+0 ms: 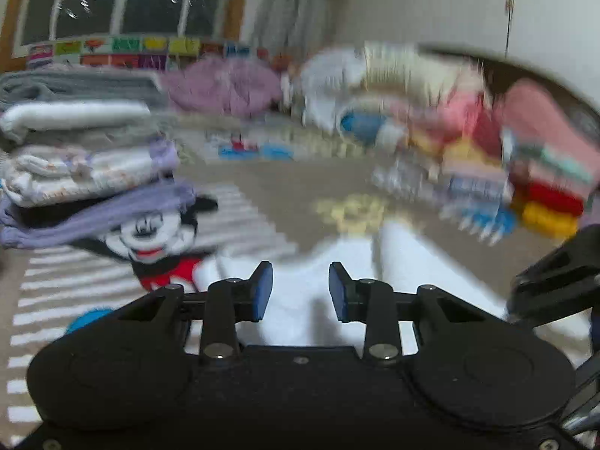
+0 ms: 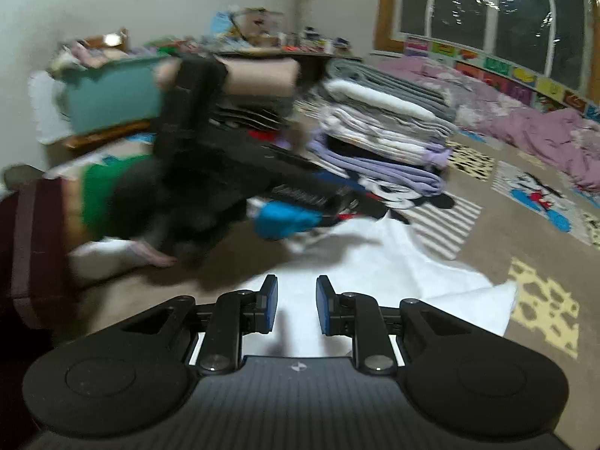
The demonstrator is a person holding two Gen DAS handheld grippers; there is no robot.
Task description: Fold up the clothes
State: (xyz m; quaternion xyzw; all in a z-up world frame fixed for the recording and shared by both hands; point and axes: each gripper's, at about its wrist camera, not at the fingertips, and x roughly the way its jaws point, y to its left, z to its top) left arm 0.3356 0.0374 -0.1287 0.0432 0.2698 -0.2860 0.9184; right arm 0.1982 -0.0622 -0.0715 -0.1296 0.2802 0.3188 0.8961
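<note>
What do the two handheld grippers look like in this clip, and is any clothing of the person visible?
Both the left gripper and right gripper are matte black, with rounded bodies, silver pivot screws and blue finger pads. The right body has a ribbed top. A green garment shows, blurred.

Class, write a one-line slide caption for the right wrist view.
Open right tongs above a white garment spread on the carpet, beside stacked folded clothes.

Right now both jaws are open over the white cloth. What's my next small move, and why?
Probably lower the right gripper onto the near edge of the white cloth and close. Both grippers are open and empty, the left gripper hovers above the cloth too, and the cloth lies spread, wrinkled and unfolded on the rug.
</note>
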